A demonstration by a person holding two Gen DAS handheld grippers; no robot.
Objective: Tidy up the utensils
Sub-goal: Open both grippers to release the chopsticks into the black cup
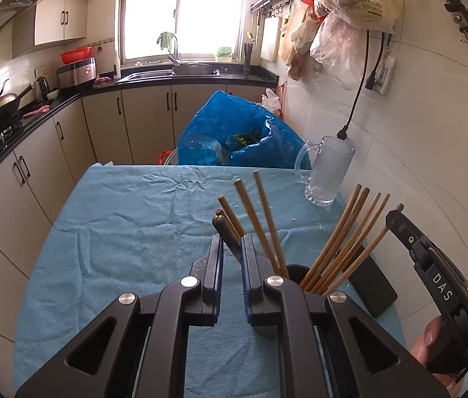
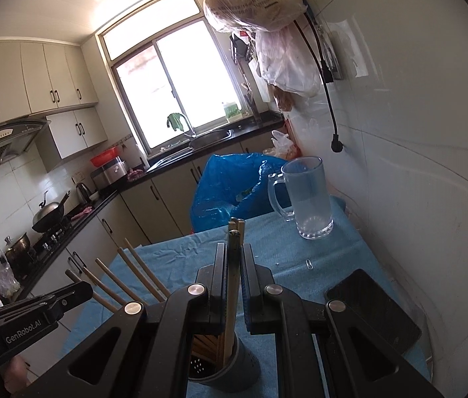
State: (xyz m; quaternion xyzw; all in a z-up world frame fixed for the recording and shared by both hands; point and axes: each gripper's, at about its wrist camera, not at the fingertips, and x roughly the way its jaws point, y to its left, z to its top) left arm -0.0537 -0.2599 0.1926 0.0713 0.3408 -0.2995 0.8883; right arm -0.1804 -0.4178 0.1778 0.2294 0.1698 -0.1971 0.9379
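Note:
A dark round utensil holder (image 1: pixel 295 273) stands on the blue cloth and holds several wooden chopsticks (image 1: pixel 343 242). My left gripper (image 1: pixel 233 248) is closed on a dark-handled utensil (image 1: pixel 225 232) that leans out of the holder, with chopsticks (image 1: pixel 260 212) beside it. In the right wrist view the holder (image 2: pixel 227 364) sits right below my right gripper (image 2: pixel 233 255), which is shut on a few upright chopsticks (image 2: pixel 235 242) whose lower ends reach into the holder. Other chopsticks (image 2: pixel 124 282) fan out to the left.
A glass mug (image 1: pixel 326 172) stands at the table's far right near the wall; it also shows in the right wrist view (image 2: pixel 306 195). A black phone (image 2: pixel 373 308) lies on the cloth at right. A blue plastic bag (image 1: pixel 234 132) is behind the table. Kitchen counters run along the left.

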